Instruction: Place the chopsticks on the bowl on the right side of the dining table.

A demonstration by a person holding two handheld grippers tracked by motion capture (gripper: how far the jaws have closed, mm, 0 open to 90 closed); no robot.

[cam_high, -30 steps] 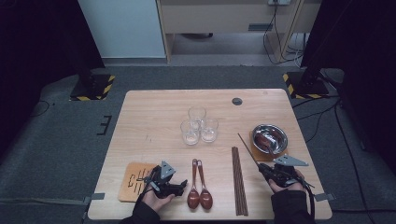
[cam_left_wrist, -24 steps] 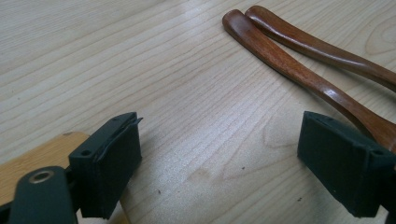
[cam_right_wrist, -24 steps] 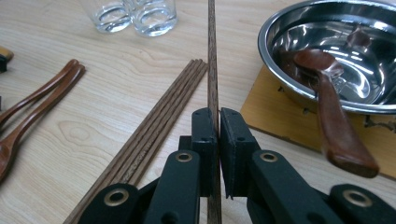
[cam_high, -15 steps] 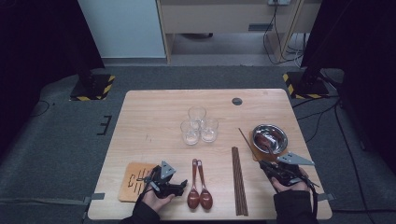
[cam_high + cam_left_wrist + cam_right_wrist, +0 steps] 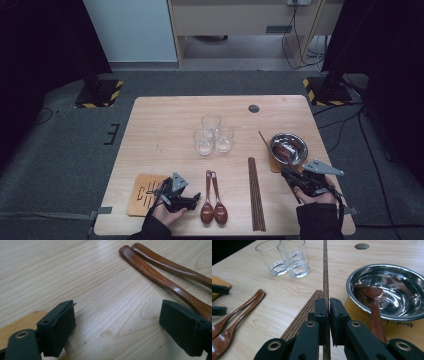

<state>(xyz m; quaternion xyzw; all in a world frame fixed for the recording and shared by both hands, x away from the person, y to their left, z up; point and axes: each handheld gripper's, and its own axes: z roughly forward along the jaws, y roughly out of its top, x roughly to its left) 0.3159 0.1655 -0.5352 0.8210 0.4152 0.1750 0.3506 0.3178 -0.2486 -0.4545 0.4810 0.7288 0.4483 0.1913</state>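
Wooden surface (image 5: 165, 135): my right gripper (image 5: 329, 307) is clamped on one chopstick (image 5: 325, 270); I lift it level, clear of the bowl (image 5: 412, 307). Left gripper (image 5: 117, 325) waits half open, empty.

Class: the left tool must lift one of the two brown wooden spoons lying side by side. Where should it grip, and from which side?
Grip the outer brown wooden spoon on its slim handle, from above: the handles nearly touch and the bowls are broad.

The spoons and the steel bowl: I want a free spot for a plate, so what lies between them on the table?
In the high view, a bundle of chopsticks lies between the two wooden spoons and the steel bowl; the wood around it is bare.
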